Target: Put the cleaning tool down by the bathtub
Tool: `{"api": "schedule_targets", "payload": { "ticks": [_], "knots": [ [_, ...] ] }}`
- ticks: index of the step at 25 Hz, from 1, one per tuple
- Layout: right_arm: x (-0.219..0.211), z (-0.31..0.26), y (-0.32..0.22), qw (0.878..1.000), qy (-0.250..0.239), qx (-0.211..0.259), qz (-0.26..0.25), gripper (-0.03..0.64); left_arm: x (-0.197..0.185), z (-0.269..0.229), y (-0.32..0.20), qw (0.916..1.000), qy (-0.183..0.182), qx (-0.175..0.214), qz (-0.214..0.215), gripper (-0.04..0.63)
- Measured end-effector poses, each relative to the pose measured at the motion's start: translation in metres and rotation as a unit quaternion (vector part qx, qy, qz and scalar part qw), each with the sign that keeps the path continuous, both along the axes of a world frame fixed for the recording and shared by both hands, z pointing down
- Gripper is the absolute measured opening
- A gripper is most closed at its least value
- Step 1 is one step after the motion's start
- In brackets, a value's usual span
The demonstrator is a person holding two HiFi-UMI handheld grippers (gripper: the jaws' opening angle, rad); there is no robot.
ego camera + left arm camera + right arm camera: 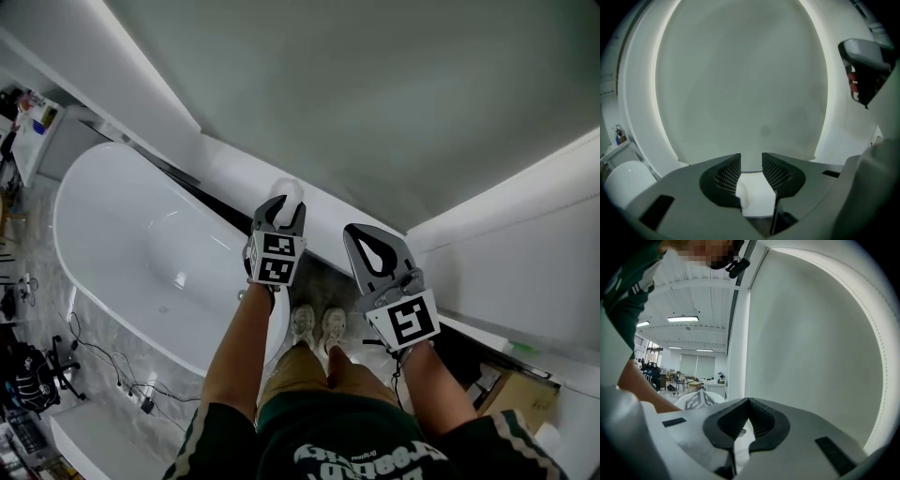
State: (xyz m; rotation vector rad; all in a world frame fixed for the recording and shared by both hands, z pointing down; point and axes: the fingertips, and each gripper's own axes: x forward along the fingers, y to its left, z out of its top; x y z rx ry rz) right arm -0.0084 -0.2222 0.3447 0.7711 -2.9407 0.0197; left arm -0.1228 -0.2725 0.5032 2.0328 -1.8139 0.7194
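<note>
Pale wall (375, 94) rises behind the white bathtub (103, 169). My left hand-held gripper (751, 157) stands half spread on nothing and my right hand-held gripper (749, 401) is pressed together, empty. I cannot pick out the cleaning tool, presumably already set down.

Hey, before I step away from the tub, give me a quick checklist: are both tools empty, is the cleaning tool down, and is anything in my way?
1. The left tool is empty: ok, jaws apart with nothing between them.
2. The right tool is empty: ok, jaws together on nothing.
3. The cleaning tool lies by the bathtub: cannot tell, no view shows it.
4. The bathtub is empty inside: ok, the part in view is bare.
5. Footing is steady: ok, the shoes stand side by side beside the bathtub.
</note>
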Motion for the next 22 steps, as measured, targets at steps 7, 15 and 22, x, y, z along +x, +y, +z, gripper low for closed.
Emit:
{"api": "schedule_targets", "payload": {
  "ticks": [7,15,22],
  "knots": [
    [0.001,-0.003,0.0,1.0,-0.013,0.013,0.002,0.015,0.023,-0.082,0.015,0.9961,0.0,0.083,0.031,0.121],
    [-0.007,-0.044,0.022,1.0,-0.014,0.021,-0.011,0.015,0.03,-0.18,0.059,0.9854,0.015,0.164,0.044,0.101],
    [0.0,-0.092,0.046,0.997,-0.027,0.068,-0.013,0.015,0.043,-0.249,0.095,0.9697,0.034,0.236,0.052,0.086]
  ]
}}
